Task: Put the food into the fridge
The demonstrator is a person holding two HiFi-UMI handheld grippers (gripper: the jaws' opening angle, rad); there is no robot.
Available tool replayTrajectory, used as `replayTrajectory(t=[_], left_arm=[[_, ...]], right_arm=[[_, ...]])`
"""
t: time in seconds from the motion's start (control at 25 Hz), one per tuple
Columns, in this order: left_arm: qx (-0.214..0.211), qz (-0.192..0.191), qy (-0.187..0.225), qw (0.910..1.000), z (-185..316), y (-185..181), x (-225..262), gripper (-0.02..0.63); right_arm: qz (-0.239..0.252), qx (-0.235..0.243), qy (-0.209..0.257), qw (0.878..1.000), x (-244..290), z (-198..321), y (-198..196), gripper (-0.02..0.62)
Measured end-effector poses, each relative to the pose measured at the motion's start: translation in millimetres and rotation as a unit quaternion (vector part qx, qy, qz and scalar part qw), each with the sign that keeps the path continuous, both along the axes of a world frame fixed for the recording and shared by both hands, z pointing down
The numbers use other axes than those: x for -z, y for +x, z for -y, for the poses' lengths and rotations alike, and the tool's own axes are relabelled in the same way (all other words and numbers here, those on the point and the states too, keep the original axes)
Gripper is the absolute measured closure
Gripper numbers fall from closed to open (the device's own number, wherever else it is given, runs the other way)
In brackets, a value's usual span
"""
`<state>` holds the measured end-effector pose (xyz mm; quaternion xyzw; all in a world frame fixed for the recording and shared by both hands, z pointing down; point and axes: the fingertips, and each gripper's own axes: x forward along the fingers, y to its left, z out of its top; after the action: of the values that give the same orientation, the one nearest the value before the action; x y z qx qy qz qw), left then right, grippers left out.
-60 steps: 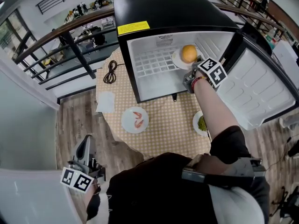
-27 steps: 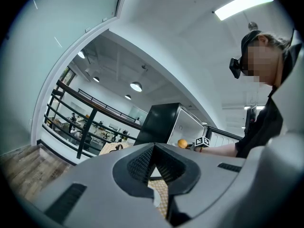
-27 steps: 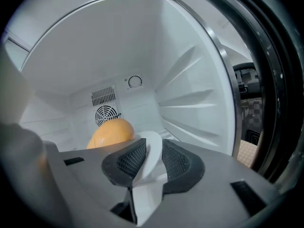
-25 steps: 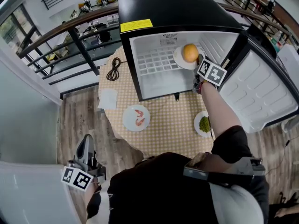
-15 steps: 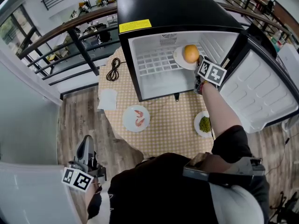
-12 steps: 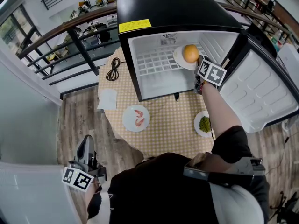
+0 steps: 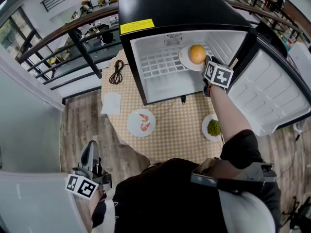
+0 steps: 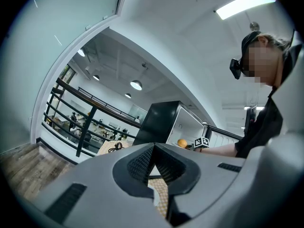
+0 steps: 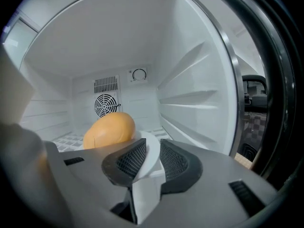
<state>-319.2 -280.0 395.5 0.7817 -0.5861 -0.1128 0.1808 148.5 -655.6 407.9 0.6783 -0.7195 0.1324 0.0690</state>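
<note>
Head view with both gripper views. The fridge (image 7: 180, 6), a small black unit, stands on a table (image 7: 177, 130) covered in a checked cloth, with its door (image 7: 272, 93) swung open to the right. The right gripper (image 7: 207, 66) reaches into the white compartment, and its jaws are clamped on the near rim of a white plate (image 7: 184, 62) over the white grid shelf (image 7: 158, 66), at the compartment's right side. On this plate lies a round orange food item (image 7: 197, 54), seen in the right gripper view just beyond the jaws and in front of the rear fan grille (image 9: 105, 103). Whether the plate rests fully on the shelf cannot be told. The left gripper (image 7: 89, 152) hangs low at the person's left side, well apart from the table, its jaws together with nothing between them. In front of the fridge lie a plate of shrimp (image 7: 141, 123) and a plate of green food (image 7: 212, 127); a black cable (image 7: 115, 73) and a white napkin (image 7: 111, 104) lie to its left
</note>
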Motion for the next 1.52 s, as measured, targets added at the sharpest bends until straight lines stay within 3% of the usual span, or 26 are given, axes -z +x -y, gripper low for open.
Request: replayTrajectory(t=[0.88,1.52], left_arm=[[-0.005,-0.01,-0.007,0.9999,2,2,-9,0.594],[0.002,-0.011,-0.005,0.9999,-5,-5,-11,0.594]], right_arm=[[-0.09,0.025,0.002,0.996,-1,4,-2,0.497],[-0.089,0.019,0.001,0.996,-2,4,-1,0.502]])
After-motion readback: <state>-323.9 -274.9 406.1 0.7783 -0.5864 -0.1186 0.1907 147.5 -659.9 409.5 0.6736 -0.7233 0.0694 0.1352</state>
